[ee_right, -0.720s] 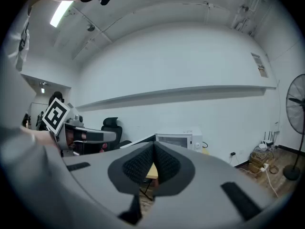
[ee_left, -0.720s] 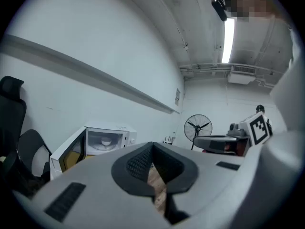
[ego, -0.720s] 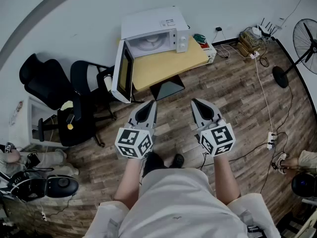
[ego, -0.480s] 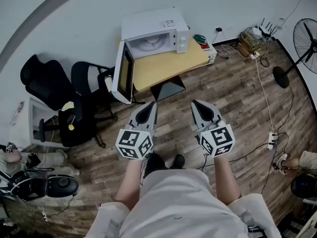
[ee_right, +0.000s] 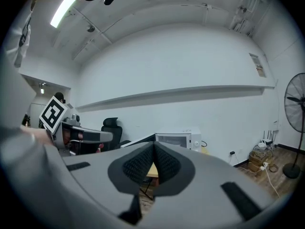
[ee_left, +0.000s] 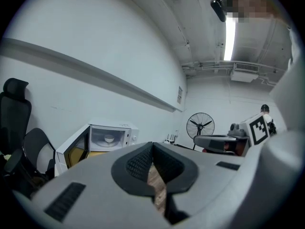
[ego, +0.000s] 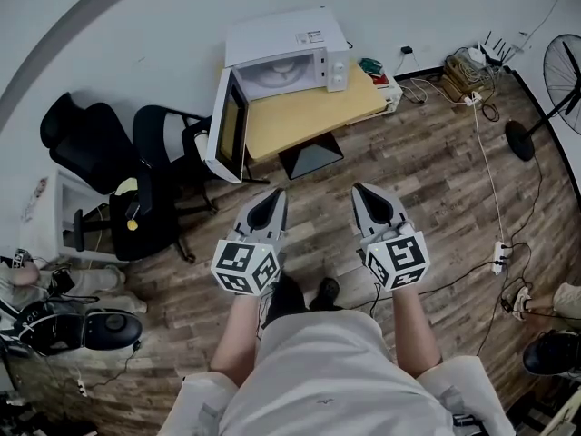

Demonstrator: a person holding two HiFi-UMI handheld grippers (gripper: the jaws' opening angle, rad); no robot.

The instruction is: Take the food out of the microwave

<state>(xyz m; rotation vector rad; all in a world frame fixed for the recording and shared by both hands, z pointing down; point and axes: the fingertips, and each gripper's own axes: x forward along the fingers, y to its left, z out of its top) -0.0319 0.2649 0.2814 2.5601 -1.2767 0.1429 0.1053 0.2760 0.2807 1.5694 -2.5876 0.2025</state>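
Observation:
A white microwave point(ego: 289, 55) stands on a low wooden table point(ego: 309, 116) by the far wall, its door point(ego: 225, 125) swung open to the left. Inside it a small white bowl point(ee_left: 109, 138) rests on the turntable. My left gripper point(ego: 271, 196) and right gripper point(ego: 363, 193) are held side by side over the floor, well short of the table, both shut with nothing between their pads. The right gripper view also shows the microwave point(ee_right: 178, 139) beyond the shut jaws.
Two black office chairs point(ego: 163, 148) stand left of the open door. A floor fan point(ego: 563, 71) stands at the right, with cables and a power strip point(ego: 497, 254) along the wood floor. A black box point(ego: 310, 159) sits under the table.
The view has shifted slightly forward toward the microwave. Both grippers stay shut and side by side.

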